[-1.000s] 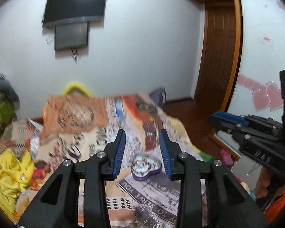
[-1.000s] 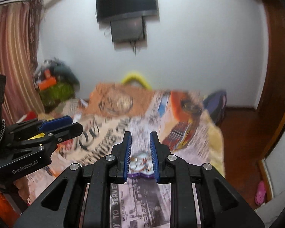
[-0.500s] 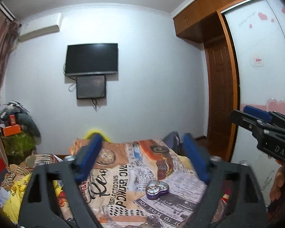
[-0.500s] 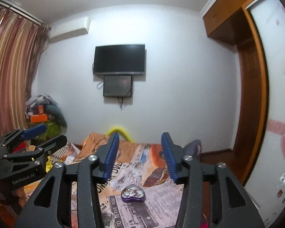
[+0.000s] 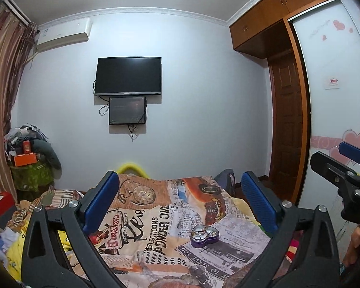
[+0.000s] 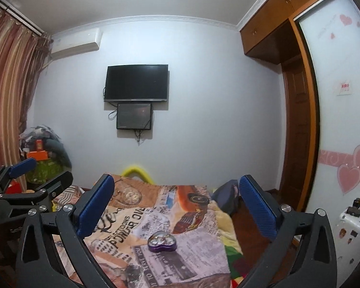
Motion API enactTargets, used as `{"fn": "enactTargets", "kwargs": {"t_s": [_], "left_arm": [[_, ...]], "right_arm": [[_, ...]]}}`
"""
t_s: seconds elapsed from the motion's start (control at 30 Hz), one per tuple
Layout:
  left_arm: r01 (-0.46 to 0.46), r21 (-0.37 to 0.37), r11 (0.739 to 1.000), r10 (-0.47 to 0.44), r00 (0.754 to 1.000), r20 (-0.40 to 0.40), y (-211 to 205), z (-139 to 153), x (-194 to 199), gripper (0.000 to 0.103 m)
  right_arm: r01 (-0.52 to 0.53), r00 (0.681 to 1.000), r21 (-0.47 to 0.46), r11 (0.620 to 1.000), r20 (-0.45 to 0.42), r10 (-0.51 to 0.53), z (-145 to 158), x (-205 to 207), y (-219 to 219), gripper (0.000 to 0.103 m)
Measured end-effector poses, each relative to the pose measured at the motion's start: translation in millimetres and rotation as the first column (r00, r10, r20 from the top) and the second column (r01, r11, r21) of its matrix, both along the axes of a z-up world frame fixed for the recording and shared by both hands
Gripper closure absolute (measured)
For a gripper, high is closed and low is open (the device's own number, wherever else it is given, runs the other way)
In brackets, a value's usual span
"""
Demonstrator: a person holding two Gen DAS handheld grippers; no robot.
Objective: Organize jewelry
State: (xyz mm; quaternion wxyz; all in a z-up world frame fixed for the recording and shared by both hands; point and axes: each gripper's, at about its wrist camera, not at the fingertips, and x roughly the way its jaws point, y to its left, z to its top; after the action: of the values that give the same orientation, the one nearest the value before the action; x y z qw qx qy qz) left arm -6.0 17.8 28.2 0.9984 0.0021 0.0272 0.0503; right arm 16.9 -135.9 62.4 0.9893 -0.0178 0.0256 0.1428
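Heart box (image 5: pixel 204 235), purple, silver pieces inside, lying on printed bedspread (image 5: pixel 156 218); left gripper (image 5: pixel 180 206) and right gripper (image 6: pixel 177 206) raised above, fingers spread wide, grasping nothing.

- Bedspread (image 5: pixel 156 218): printed cover, flat across the middle; bare cloth lies on every side of the heart-shaped box (image 5: pixel 204 236), which stands alone and touches nothing.
- Left gripper (image 5: pixel 180 204): fingers spread wide, held above the bed; the box shows in the gap between them, apart from both.
- Right gripper (image 6: pixel 177 201): fingers likewise wide, box between them, untouched.
- Left flank: crumpled yellow cloth (image 5: pixel 10 252) and a heap of clothes (image 5: pixel 33 153) crowd that edge.
- Right flank: wooden floor (image 6: pixel 249 225) beside the bed, a dark bag (image 6: pixel 228 196) at the far corner.
- Far end: yellow rail (image 6: pixel 136 169) at the bed's edge.
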Motion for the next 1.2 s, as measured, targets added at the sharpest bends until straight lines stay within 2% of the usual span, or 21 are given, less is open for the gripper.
{"fn": "enactTargets", "kwargs": {"t_s": [0.33, 1.2], "left_arm": [[0.003, -0.011, 1.000, -0.003, 1.000, -0.017, -0.7, -1.8, -1.5, 0.001], [0.018, -0.033, 0.999, -0.020, 0.999, -0.050, 1.6, -3.3, 7.1, 0.001]], "right_arm": [[0.005, 1.000, 0.000, 1.000, -0.013, -0.005, -8.8, -11.2, -8.9, 0.000], [-0.004, 0.998, 0.002, 1.000, -0.059, 0.004, -6.3, -12.8, -12.3, 0.000]]}}
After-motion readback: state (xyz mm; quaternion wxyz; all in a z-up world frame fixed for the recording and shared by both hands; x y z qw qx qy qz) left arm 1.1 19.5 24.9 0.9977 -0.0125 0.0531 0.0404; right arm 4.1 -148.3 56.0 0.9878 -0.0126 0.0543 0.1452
